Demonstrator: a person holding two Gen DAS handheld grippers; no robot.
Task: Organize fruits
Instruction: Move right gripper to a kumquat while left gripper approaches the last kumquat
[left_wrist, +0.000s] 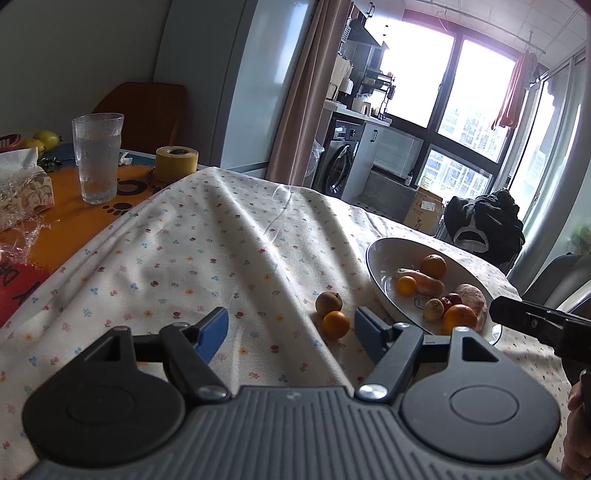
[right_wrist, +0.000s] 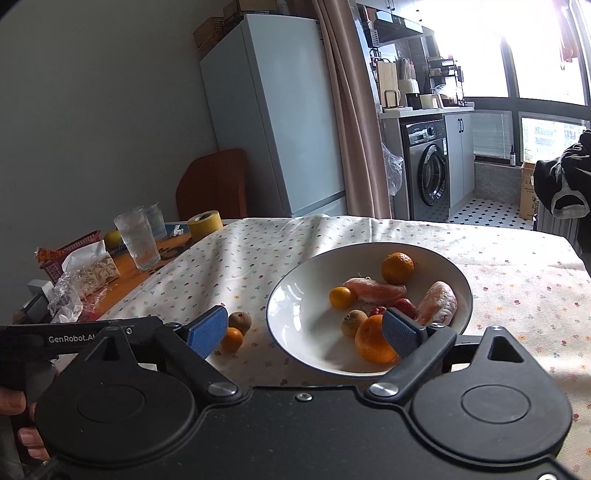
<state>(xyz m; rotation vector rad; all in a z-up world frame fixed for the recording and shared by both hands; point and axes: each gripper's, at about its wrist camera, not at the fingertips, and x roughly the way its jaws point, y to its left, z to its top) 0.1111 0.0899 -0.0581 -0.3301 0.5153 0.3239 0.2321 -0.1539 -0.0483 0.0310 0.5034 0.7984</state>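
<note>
- Left gripper (left_wrist: 290, 330): blue-padded fingers spread wide apart, nothing between them; it hovers over the floral tablecloth (left_wrist: 207, 236).
- Right gripper (right_wrist: 304, 332): fingers also spread wide, gripping nothing; it sits above the near rim of the white bowl (right_wrist: 295, 295). Its right pad overlaps the large orange (right_wrist: 371, 341) in this view; cannot tell whether they touch.
- Two fruits lie loose on the cloth, just left of the bowl: a brown round fruit (left_wrist: 328, 301) and a small orange (left_wrist: 335, 324) on its near side, touching or nearly so.
- Bowl contents: the large orange at the near edge, a second orange (right_wrist: 397, 267) at the far side, a small yellow-orange citrus (right_wrist: 340, 297), a brownish fruit (right_wrist: 354, 322), red pieces behind the right pad, two pale pink elongated items (right_wrist: 375, 288).
- Far left, off the cloth: a water glass (left_wrist: 98, 157), a yellow tape roll (left_wrist: 176, 163), a tissue pack (left_wrist: 22, 184).
</note>
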